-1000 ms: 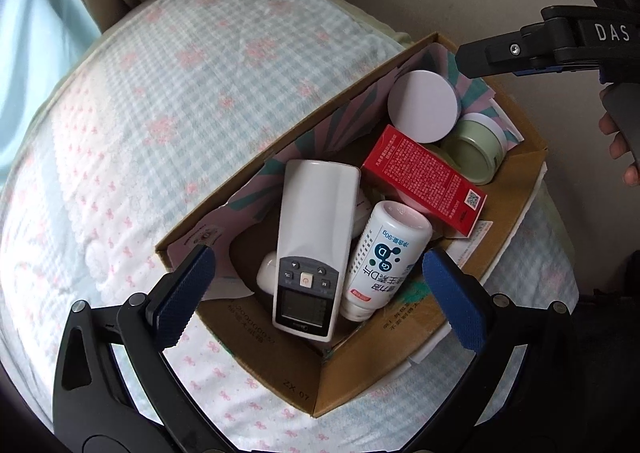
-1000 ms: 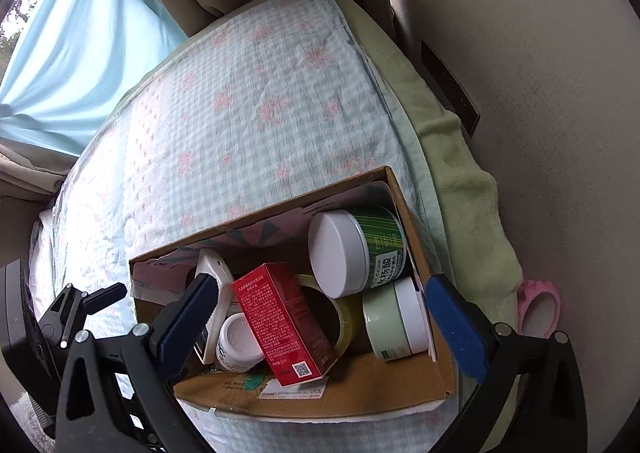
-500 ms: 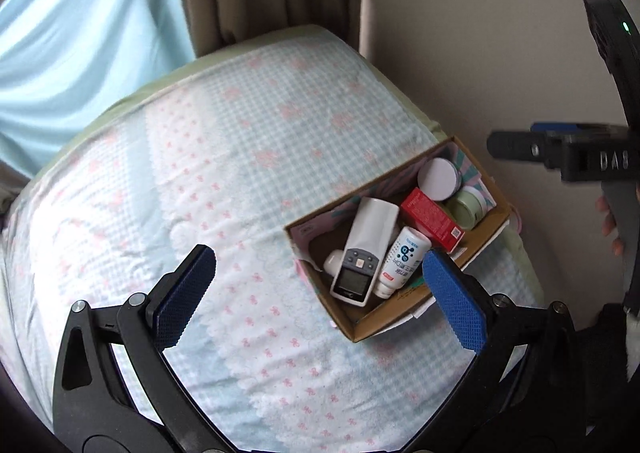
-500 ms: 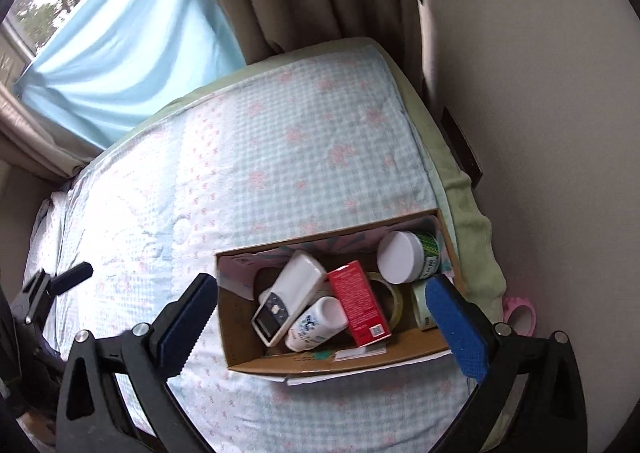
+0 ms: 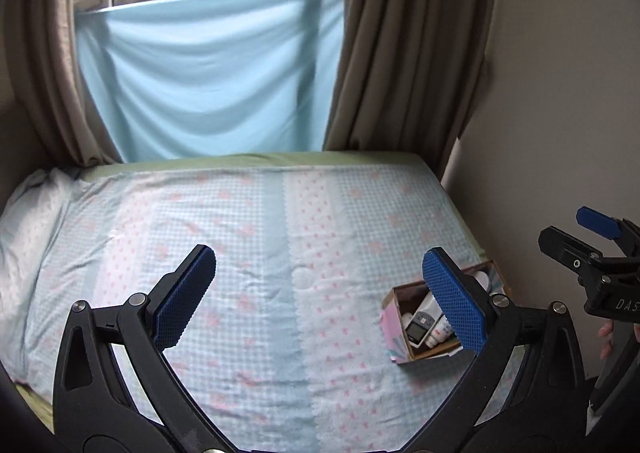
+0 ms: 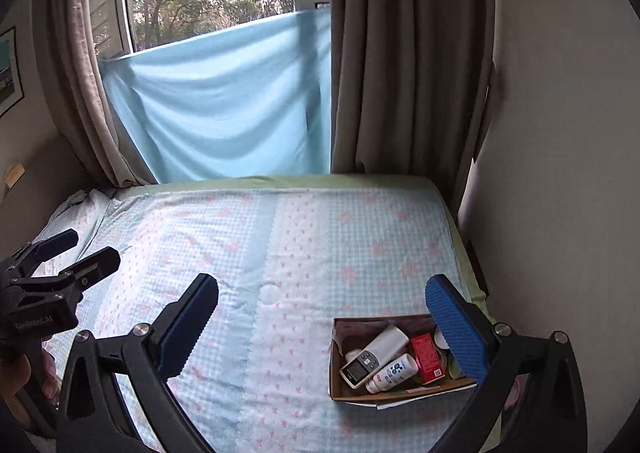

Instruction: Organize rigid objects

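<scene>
Both grippers pulled well back since the earlier frame; I now hold the left gripper [image 5: 316,297] and right gripper [image 6: 324,317] spread wide, empty. Box [image 6: 340,385] sits near the bed's [image 6: 280,253] right edge, remote [image 6: 372,353], bottle [image 6: 392,369], red carton [image 6: 427,357] inside. Looks finished.

Black left gripper [image 5: 320,301] and right gripper [image 6: 322,327], textured blue pads, silver screws.

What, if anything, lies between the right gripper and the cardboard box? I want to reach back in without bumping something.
Nothing visible. The right gripper is open and empty above the bed; only bare sheet lies between it and the cardboard box, which sits beside the wall with the remote and red carton on top.
</scene>
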The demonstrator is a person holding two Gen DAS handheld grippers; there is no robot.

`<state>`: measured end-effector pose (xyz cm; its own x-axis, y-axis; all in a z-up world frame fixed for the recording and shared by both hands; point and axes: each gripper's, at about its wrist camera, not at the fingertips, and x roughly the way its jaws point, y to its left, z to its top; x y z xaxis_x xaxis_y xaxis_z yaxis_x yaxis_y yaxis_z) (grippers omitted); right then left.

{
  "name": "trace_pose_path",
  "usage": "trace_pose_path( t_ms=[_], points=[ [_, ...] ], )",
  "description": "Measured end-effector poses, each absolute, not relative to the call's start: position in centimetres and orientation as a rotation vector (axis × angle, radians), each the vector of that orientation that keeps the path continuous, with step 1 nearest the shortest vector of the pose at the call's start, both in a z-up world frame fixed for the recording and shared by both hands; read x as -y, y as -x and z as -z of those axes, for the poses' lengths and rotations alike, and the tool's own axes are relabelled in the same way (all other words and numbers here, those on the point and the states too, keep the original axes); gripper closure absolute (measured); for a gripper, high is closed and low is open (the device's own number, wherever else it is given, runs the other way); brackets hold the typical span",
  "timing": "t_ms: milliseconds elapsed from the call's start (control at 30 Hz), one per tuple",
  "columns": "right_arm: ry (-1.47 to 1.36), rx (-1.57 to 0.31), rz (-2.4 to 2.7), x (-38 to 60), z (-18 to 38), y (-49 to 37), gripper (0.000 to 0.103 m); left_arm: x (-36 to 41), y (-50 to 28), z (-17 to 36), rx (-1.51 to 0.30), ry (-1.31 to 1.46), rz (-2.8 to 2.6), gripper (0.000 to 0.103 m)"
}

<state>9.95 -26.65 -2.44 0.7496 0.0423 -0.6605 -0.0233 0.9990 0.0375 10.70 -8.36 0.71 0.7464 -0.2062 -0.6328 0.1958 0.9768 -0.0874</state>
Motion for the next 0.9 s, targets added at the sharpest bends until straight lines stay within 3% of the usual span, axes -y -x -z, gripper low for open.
trace_pose_path(
  t_ms=[333, 900],
  points=[
    [-0.006, -0.635, -0.029, 22.2, 1.7, -6.9, 0.000, 3.8, -4.8, -2.5, -0.518, -0.058, 0.090, 0.000],
    [-0.012, -0.612, 0.027, 22.1, 1.1, -6.1, 0.000, 4.4, -3.7, -2.5, -0.490, -0.073, 0.138, 0.000]
  ],
)
